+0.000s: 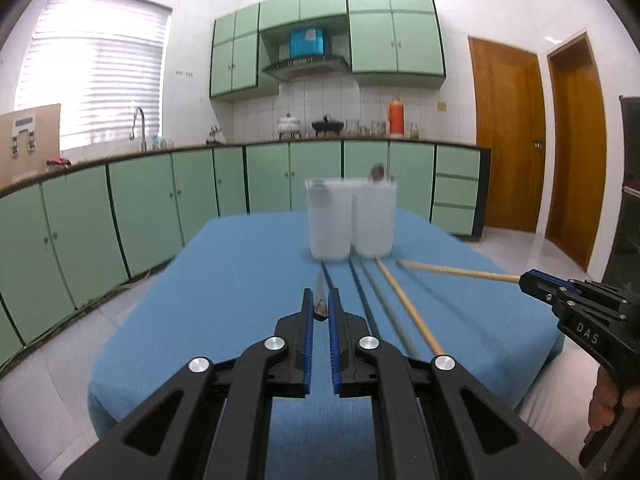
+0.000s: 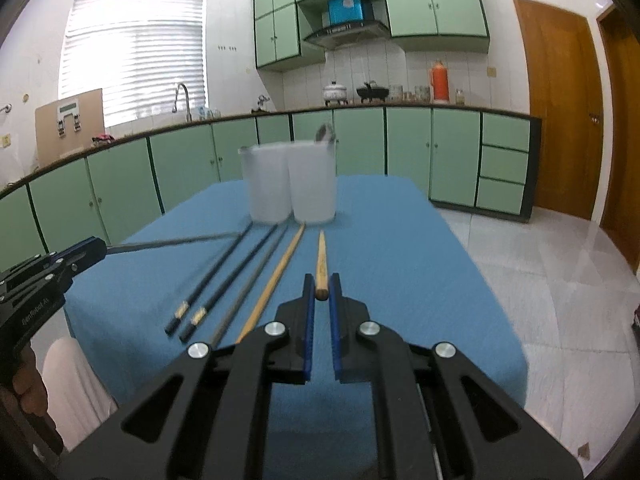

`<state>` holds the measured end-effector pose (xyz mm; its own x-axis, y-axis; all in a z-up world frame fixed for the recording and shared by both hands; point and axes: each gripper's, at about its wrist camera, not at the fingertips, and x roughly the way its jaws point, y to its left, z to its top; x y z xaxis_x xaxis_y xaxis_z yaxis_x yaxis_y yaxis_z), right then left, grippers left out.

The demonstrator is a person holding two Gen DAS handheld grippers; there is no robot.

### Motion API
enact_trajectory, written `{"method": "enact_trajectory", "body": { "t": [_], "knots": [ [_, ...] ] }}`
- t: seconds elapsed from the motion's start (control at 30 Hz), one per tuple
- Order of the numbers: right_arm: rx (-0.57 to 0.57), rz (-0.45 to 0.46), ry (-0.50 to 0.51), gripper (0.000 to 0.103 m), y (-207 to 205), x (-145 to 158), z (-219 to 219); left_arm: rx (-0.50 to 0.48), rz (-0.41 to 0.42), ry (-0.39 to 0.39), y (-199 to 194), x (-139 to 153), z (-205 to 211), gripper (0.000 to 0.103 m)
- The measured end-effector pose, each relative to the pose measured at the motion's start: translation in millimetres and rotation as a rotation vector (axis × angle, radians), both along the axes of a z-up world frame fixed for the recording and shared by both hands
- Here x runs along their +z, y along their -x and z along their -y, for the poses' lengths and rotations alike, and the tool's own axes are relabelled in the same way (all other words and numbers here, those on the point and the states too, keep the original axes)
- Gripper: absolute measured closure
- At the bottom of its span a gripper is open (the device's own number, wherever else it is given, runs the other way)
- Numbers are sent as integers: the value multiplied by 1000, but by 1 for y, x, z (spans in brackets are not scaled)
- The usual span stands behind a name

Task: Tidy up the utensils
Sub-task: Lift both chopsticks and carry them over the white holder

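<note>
Two frosted white cups stand side by side on the blue table; a utensil tip sticks out of the right cup. My left gripper is shut on a grey metal chopstick, which shows in the right wrist view lifted and pointing toward the cups. My right gripper is shut on a wooden chopstick, also visible in the left wrist view. Two black chopsticks, one grey chopstick and one wooden chopstick lie on the cloth.
The blue tablecloth ends in edges left, right and near. Green cabinets and a counter with a red thermos run behind. Wooden doors stand at the right over a tiled floor.
</note>
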<state>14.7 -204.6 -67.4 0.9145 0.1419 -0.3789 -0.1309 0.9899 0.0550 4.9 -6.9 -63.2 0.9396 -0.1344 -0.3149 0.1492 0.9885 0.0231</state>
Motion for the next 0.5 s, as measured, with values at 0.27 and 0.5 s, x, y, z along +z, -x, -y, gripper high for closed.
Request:
{"method": "enact_trajectory", "body": {
  "t": [0.27, 0.5],
  "knots": [
    [39, 59, -32, 97, -12, 55, 16, -12, 94, 32, -11, 53, -8, 96],
    [73, 63, -35, 97, -29, 99, 20, -31, 106, 47, -32, 88, -10, 96]
  ]
}}
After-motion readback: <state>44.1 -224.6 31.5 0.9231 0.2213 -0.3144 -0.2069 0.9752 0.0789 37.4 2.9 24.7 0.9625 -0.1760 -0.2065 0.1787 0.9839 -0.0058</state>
